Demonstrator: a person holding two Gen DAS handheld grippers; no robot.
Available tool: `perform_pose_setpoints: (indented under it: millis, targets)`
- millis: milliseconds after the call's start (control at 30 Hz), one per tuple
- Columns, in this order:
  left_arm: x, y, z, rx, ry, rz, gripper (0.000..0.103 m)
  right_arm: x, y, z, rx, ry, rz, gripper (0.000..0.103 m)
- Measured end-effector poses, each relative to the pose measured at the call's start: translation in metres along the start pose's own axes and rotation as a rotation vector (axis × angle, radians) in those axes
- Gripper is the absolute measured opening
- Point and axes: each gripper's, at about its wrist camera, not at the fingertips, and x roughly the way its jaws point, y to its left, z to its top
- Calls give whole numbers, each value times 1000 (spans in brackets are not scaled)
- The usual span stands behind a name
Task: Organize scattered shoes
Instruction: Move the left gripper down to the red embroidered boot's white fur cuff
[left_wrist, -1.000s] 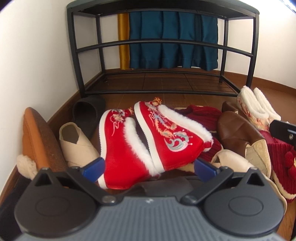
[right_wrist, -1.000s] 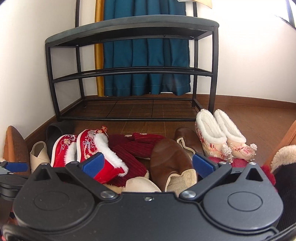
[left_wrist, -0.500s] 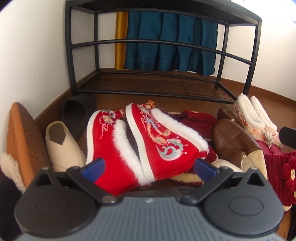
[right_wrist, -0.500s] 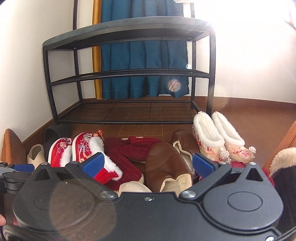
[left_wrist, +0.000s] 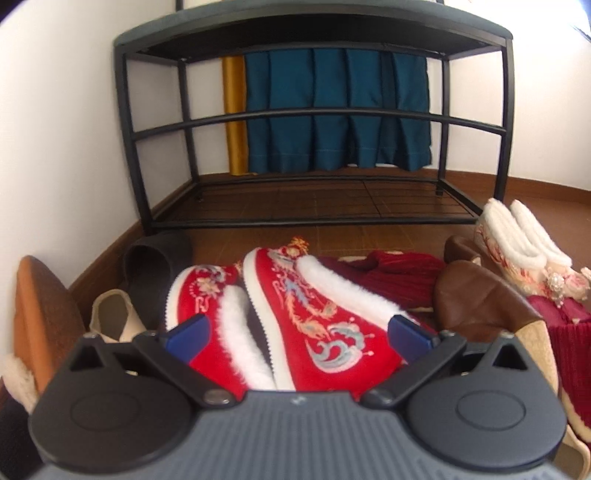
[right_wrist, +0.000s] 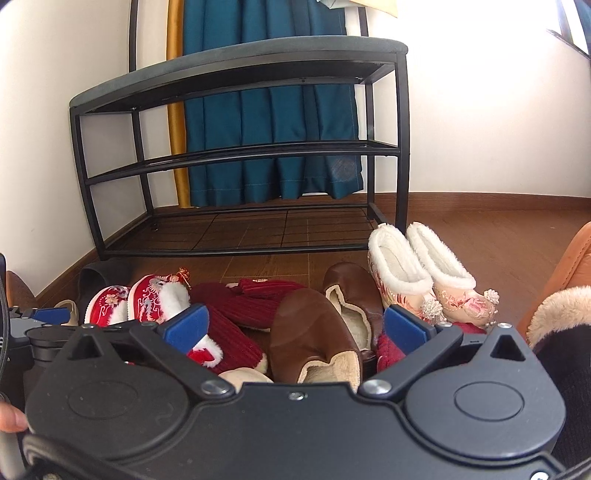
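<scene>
Red embroidered shoes (left_wrist: 295, 325) lay on floor w/ rest of pile before bare-shelved rack (left_wrist: 314, 122); your left gripper (left_wrist: 297, 332) straddled them, right gripper (right_wrist: 295, 326) over brown slippers (right_wrist: 314, 336), both spread, holding nothing — likely approach, pinch wanted.

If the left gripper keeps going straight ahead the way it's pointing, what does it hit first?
Most likely the red embroidered shoes: both lie between the open left gripper fingers, the bigger right-hand one dead centre. Depth is hard to judge through the fisheye.

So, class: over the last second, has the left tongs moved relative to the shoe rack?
Yes. In the left wrist view the left tongs have swung left and tilted up: the shoe rack has shifted right and its top shelf now shows.
</scene>
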Motion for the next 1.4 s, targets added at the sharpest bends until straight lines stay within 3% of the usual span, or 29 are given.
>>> perform_pose_setpoints:
  millis: [133,233,433,667,1400]
  targets:
    - [3,6,5,-76,0,-20,103,-2,0,2,2,-9,7,103]
    - [2,6,8,-76,-71,-18,103,-5,2,5,-9,-19,14,103]
    - [12,0,20,-91,-104,-20,103,-5,-3,10,-1,-35,13,103]
    - [49,-24,20,-9,13,45,103,0,-13,9,2,-30,7,103]
    - [104,-38,11,41,75,185,103,31,-27,-14,22,27,-8,103]
